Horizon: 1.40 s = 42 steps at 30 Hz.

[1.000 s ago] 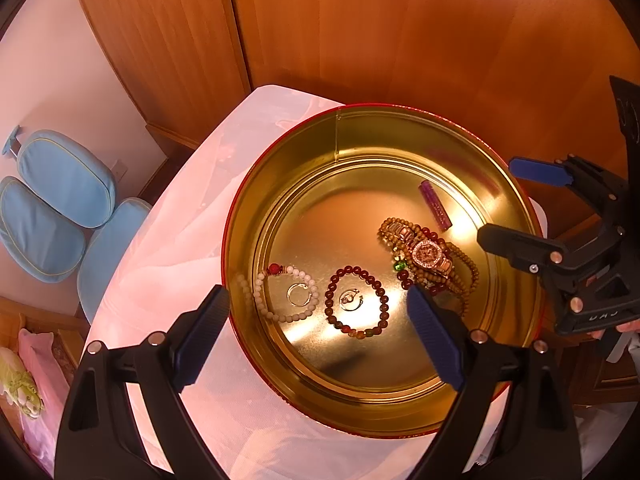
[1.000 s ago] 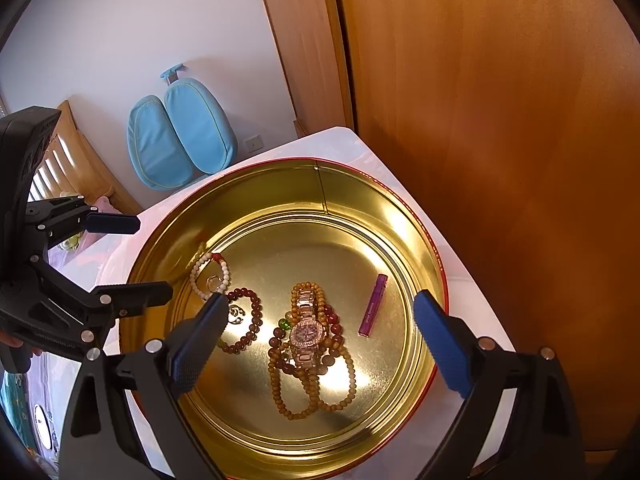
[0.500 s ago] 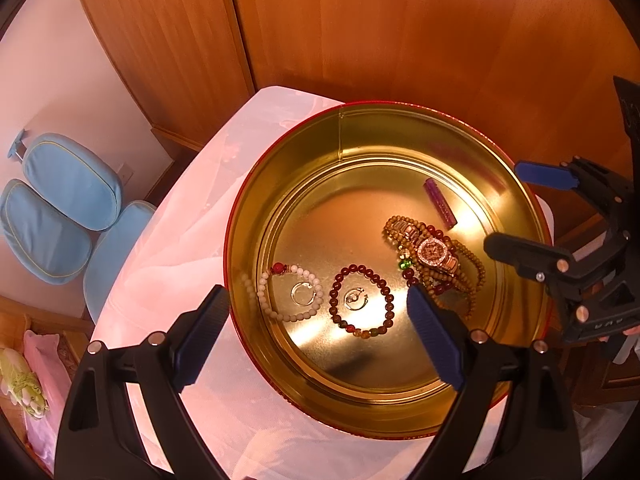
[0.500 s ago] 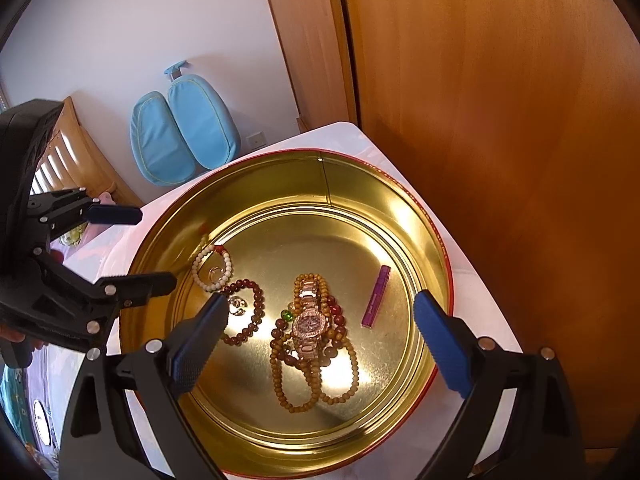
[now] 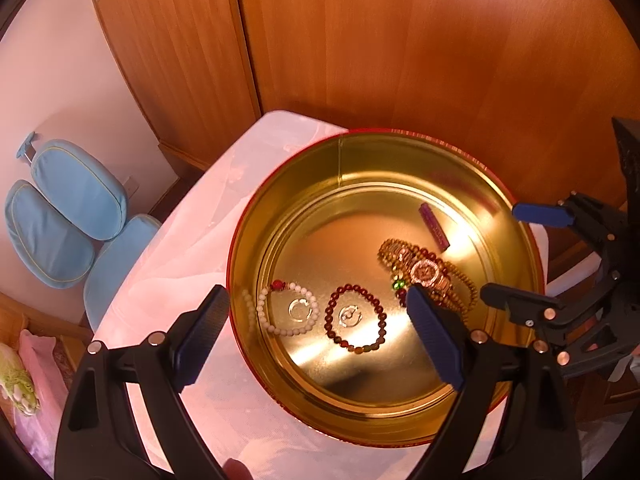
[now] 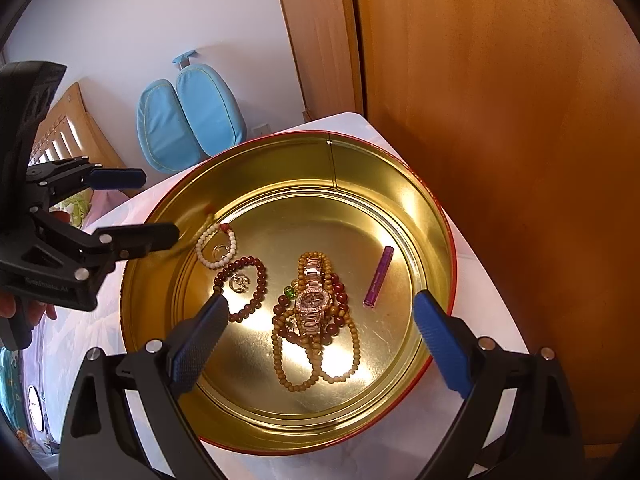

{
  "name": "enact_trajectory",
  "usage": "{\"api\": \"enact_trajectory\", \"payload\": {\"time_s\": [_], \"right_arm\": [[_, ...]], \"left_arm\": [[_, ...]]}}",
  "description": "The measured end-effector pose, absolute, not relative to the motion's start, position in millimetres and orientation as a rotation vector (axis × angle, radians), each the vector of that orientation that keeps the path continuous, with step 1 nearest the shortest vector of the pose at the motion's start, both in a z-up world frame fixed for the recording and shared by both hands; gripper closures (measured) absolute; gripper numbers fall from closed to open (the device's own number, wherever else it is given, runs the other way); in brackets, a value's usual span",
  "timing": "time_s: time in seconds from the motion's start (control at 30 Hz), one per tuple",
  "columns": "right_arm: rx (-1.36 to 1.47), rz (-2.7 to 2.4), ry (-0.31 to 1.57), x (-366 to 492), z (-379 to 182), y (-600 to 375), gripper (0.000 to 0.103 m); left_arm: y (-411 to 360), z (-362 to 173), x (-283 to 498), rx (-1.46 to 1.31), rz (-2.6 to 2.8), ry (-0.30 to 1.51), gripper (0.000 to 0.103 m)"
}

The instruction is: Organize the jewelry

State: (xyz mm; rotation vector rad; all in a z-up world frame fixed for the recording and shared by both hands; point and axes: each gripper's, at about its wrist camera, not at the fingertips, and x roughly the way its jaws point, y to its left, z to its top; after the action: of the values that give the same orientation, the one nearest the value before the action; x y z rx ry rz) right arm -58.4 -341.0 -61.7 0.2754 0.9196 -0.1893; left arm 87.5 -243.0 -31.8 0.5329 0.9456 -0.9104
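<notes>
Golden tin [image 6: 424, 208] sits lower in both views than a second ago: both grippers, left [image 5: 316, 336] and right [image 6: 320, 340], lifted away, wide, holding nothing. Watch [image 6: 314, 300] on beads at 3 o'clock. Probably finished.

In the tin [image 6: 436, 216], the watch [image 6: 313, 300] lies on the long necklace [image 6: 316, 360] (centre); the stick [image 6: 378, 276] right, two bracelets [image 6: 244, 288] left.
</notes>
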Motion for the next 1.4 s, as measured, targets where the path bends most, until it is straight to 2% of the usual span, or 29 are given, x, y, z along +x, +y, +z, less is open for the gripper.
{"api": "enact_trajectory", "payload": {"time_s": [0.2, 1.4], "right_arm": [[0.275, -0.194, 0.918, -62.2, -60.2, -341.9, 0.009], [0.254, -0.167, 0.917, -60.0, -58.9, -328.8, 0.009]], "left_arm": [[-240.2, -21.8, 95.6, 0.436, -0.924, 0.985, 0.016], [-241.8, -39.3, 84.5, 0.530, -0.876, 1.055, 0.016]]}}
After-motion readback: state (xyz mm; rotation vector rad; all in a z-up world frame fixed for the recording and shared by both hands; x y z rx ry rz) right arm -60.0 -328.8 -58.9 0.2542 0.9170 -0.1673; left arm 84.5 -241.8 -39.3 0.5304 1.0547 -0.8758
